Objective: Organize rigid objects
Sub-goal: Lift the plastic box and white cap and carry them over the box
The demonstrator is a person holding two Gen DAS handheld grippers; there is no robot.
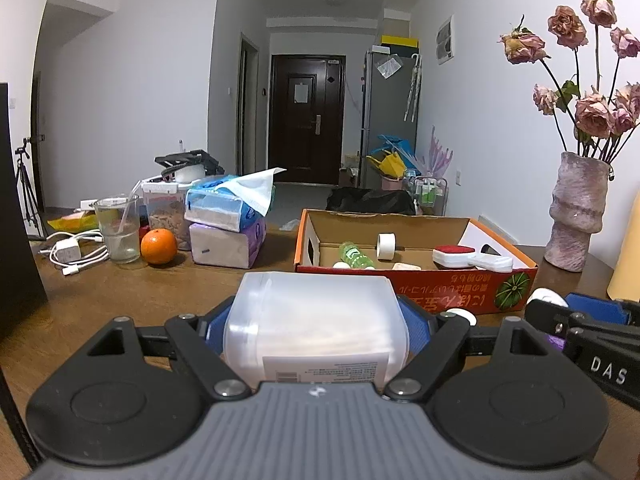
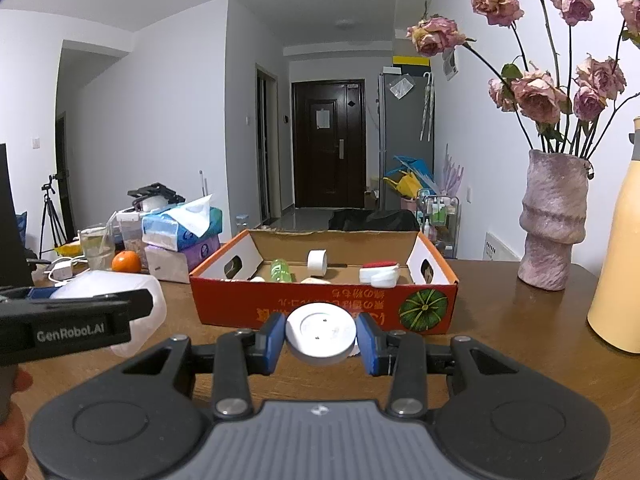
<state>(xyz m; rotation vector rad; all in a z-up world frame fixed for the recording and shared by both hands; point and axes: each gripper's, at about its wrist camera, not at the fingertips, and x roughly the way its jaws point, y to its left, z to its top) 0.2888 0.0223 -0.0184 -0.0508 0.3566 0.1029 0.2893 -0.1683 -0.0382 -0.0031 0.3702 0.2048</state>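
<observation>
Cardboard box (image 2: 324, 304) partly filled: bottle (image 2: 281, 271), tape (image 2: 317, 262) inside | tub (image 1: 316, 328) clamped by left gripper (image 1: 316, 330) | disc (image 2: 320, 334) clamped by right gripper (image 2: 320, 338) | both outside box, judged pending.

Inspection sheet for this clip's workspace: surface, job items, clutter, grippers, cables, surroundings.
Surface: wooden table.
Job's things: cardboard box holding a green bottle, tape roll and other small items.
Clutter: orange, tissue packs, cup, vase.
Grippers: left gripper shut on plastic container; right gripper shut on white disc.
Cables: white charger cable.
Surroundings: dark door, fridge.
</observation>
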